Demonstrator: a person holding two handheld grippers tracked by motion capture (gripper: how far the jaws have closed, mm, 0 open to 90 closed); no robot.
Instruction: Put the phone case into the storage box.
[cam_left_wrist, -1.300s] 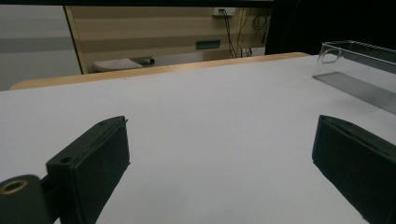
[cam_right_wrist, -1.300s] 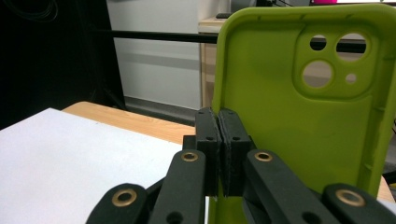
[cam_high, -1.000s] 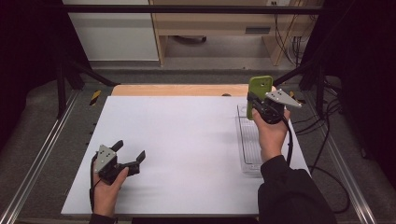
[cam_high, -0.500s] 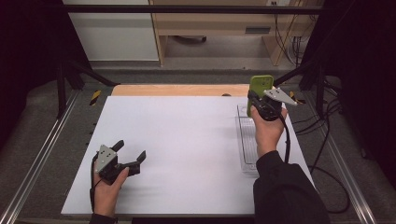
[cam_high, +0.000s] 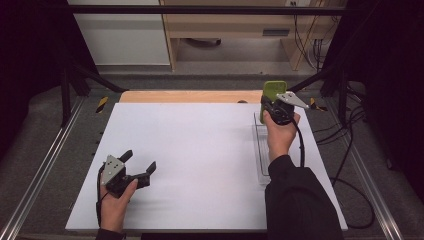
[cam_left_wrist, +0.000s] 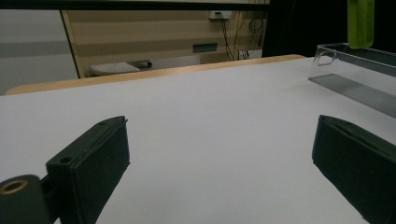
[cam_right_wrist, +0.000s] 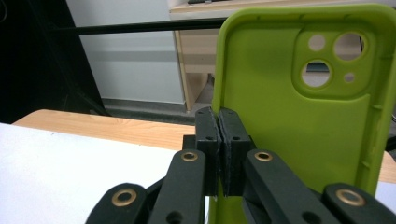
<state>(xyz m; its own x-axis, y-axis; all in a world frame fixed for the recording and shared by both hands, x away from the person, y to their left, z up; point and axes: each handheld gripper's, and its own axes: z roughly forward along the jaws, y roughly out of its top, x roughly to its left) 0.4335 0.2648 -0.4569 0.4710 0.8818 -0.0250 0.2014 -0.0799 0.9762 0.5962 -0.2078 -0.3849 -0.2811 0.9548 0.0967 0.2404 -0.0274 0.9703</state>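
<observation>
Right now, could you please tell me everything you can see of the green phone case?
The green phone case is lime-coloured, matte and rubbery-looking, with raised edges and a camera cut-out holding several round holes. It is empty, held upright above the far end of the clear tray, its side edge pinched between the shut jaws of the right gripper.

The left hand (cam_high: 114, 202) rests low at the near left, wrist straight, forearm entering from the bottom edge; it holds the left gripper (cam_high: 138, 164) level, pointing forward and to the right, its jaws spread wide apart with nothing between them; the right hand (cam_high: 278, 134) is raised at the far right, dark sleeve (cam_high: 295, 200) reaching up from the bottom; the right gripper (cam_high: 266, 102) points away from the person, its jaws pressed together.
</observation>
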